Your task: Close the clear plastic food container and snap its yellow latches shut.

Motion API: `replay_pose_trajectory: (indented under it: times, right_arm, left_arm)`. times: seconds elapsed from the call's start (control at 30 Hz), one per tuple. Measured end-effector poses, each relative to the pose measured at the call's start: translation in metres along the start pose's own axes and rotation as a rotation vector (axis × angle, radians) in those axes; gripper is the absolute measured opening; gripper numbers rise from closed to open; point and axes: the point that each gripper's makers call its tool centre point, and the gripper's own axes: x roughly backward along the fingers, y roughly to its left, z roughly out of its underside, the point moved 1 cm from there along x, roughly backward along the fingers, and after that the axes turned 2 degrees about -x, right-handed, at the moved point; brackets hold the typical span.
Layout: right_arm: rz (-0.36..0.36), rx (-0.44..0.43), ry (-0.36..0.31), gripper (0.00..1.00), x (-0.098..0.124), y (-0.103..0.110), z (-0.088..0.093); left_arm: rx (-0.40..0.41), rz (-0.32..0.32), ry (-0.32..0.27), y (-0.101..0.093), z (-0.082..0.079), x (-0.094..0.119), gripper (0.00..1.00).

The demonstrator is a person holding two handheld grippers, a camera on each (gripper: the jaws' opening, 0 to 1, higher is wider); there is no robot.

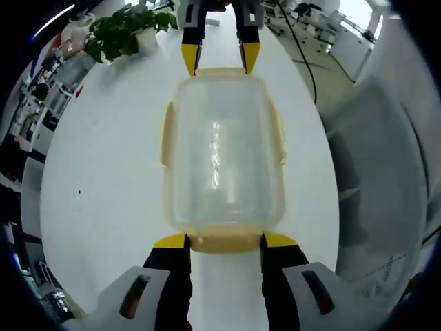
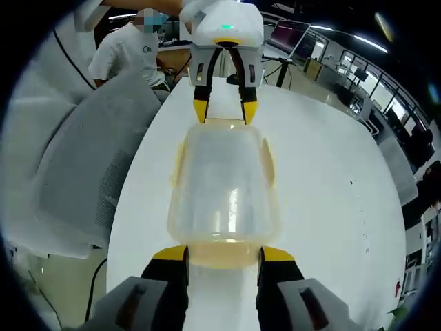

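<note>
The clear plastic container point(image 1: 220, 152) point(image 2: 224, 179) lies on the white table point(image 1: 103, 172) with its lid resting on top. Yellow side latches point(image 1: 166, 134) stick out along its long edges. My left gripper point(image 1: 224, 241) stands open at one short end, its yellow-tipped jaws on either side of the yellow end latch point(image 1: 224, 243). At the opposite short end my right gripper point(image 1: 219, 58) is open too, its tips flanking the far edge. In the right gripper view the same layout is mirrored: right gripper point(image 2: 224, 254) near, left gripper point(image 2: 222, 109) far.
A potted plant point(image 1: 127, 31) stands on the table beyond the container. A grey mesh chair point(image 1: 386, 172) point(image 2: 89, 172) is beside the table edge. A black cable point(image 1: 303, 48) runs over the table. A person in a white shirt point(image 2: 131, 52) is behind.
</note>
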Motion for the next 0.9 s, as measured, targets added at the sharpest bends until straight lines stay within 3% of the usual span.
replay_pose_trajectory:
  times: [0.37, 0.9]
  right_arm:
    - [-0.005, -0.014, 0.006, 0.37, -0.007, -0.001, 0.014]
    - [-0.021, -0.017, 0.003, 0.37, -0.023, 0.001, 0.019]
  left_arm:
    - [-0.003, 0.015, 0.009, 0.003, -0.005, -0.011, 0.37]
    - [0.006, 0.031, 0.028, 0.0, 0.003, -0.024, 0.37]
